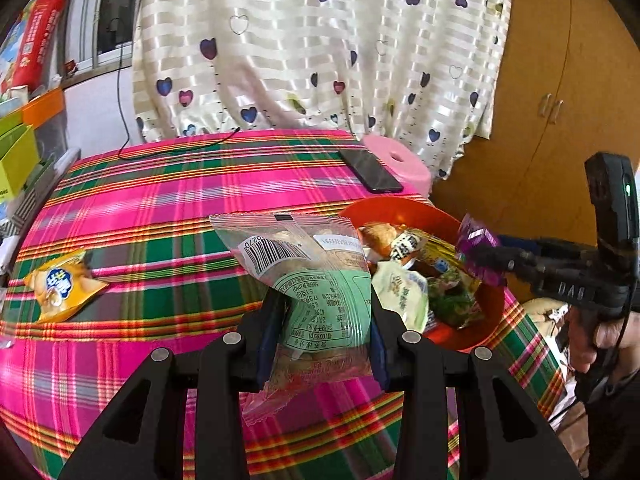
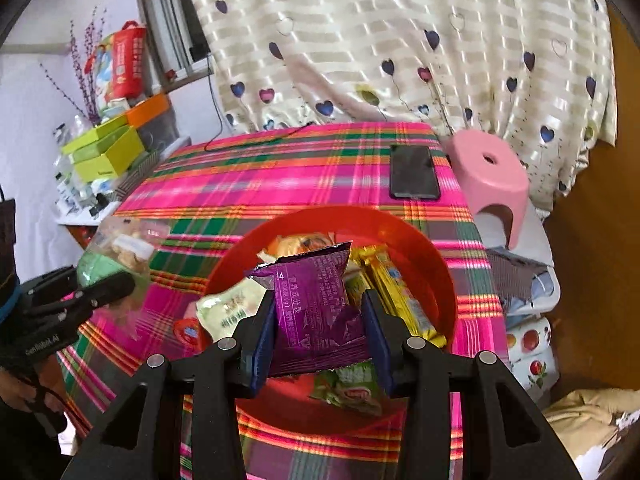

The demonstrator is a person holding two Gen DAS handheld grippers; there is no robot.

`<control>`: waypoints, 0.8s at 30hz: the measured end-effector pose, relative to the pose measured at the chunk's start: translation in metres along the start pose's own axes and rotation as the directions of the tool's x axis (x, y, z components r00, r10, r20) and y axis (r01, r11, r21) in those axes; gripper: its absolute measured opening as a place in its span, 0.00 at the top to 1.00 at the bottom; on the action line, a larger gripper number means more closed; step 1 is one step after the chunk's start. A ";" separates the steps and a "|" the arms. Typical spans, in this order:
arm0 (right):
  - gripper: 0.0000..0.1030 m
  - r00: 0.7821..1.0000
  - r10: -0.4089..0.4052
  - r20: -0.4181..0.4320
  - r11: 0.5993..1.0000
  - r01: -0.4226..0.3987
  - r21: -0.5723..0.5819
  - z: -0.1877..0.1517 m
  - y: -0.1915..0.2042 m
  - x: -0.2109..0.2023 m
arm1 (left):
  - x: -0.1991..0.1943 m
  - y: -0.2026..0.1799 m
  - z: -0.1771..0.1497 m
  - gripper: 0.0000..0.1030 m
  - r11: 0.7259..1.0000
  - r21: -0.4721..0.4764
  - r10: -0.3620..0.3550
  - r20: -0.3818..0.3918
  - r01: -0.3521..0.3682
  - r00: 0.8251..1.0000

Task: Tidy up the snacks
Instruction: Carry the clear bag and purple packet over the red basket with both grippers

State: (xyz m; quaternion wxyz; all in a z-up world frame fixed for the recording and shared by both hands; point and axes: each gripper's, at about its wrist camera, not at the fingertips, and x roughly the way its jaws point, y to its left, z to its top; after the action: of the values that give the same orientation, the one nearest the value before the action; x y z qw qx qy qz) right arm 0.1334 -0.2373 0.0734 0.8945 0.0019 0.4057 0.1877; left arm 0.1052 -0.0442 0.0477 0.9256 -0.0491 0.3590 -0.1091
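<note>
My left gripper (image 1: 324, 316) is shut on a clear snack bag with a green label (image 1: 316, 280), held above the plaid tablecloth just left of the red bowl (image 1: 400, 204). My right gripper (image 2: 320, 320) is shut on a purple snack packet (image 2: 316, 300) and hangs over the red bowl (image 2: 360, 220). The bowl holds several packets, among them a yellow one (image 2: 400, 296) and a pale green one (image 2: 228, 308). A small yellow snack bag (image 1: 60, 284) lies on the cloth at the left. From the left wrist, the right gripper (image 1: 486, 258) shows with the purple packet (image 1: 476, 240). The left gripper (image 2: 120, 280) appears in the right view too.
A black phone (image 2: 414, 172) lies at the table's far right by a pink stool (image 2: 492, 176). A black cable (image 1: 168, 148) runs along the far edge. Green and orange boxes (image 2: 108, 152) stack to the left. A curtain hangs behind; a wooden cupboard (image 1: 560, 120) stands right.
</note>
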 end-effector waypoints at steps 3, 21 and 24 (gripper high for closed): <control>0.61 0.999 0.023 -0.037 1.000 -0.023 -0.016 -0.011 0.002 0.006 | 0.006 -0.006 0.003 0.62 1.000 0.013 -0.009 -0.007 0.009 1.000; 0.52 0.996 0.087 -0.033 0.995 -0.089 -0.046 -0.019 -0.002 -0.003 | 0.058 -0.035 0.029 0.62 0.995 0.051 -0.078 -0.070 0.082 0.994; 0.52 0.995 0.088 -0.041 0.995 -0.090 -0.041 -0.018 -0.005 -0.001 | 0.068 -0.038 0.034 0.61 0.991 0.046 -0.120 -0.072 0.124 0.990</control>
State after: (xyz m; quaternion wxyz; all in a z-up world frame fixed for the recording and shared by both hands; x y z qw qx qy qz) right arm 0.1212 -0.2448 0.0610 0.8771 -0.0027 0.4184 0.2359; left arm 0.1709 -0.0971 0.0351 0.9052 -0.0440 0.3842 -0.1761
